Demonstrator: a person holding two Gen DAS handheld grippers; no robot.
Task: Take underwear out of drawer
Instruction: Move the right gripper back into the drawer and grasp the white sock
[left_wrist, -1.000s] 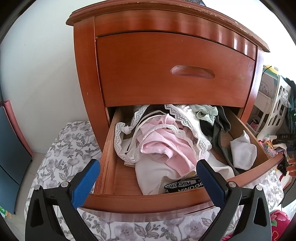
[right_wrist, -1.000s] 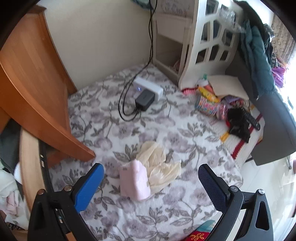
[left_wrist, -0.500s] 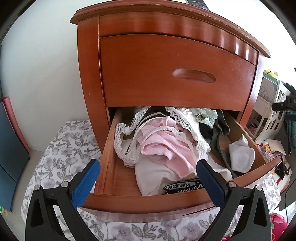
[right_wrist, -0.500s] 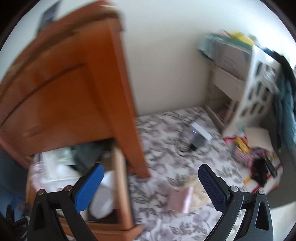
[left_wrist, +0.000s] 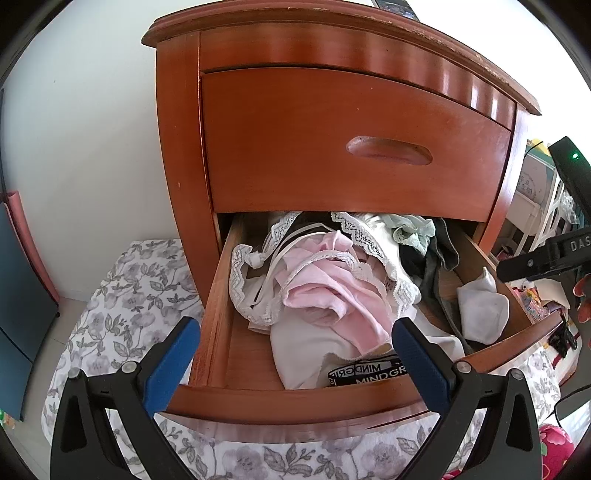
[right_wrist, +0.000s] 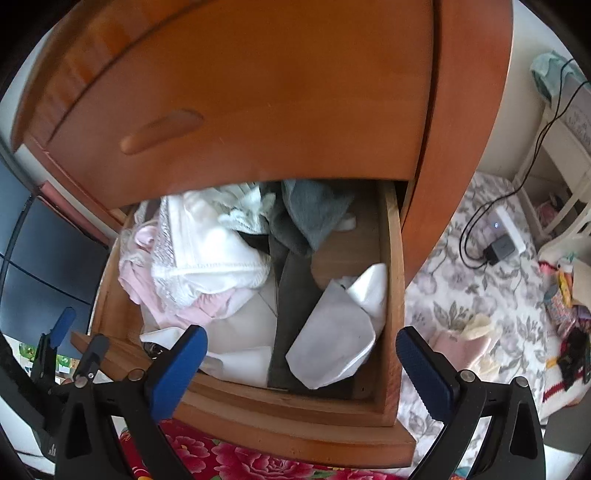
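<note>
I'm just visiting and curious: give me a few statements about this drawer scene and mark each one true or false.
1. The lower drawer is pulled open. True.
2. The upper drawer is open too. False: it is shut.
3. The left gripper is clamped on the pink garment. False: it is open and holds nothing.
4. The right gripper is open, above the drawer's right side near a white piece. True.
5. The drawer is nearly bare. False: it holds a pile of clothes.
6. Two pieces of clothing lie on the floral cloth beside the cabinet. True.
</note>
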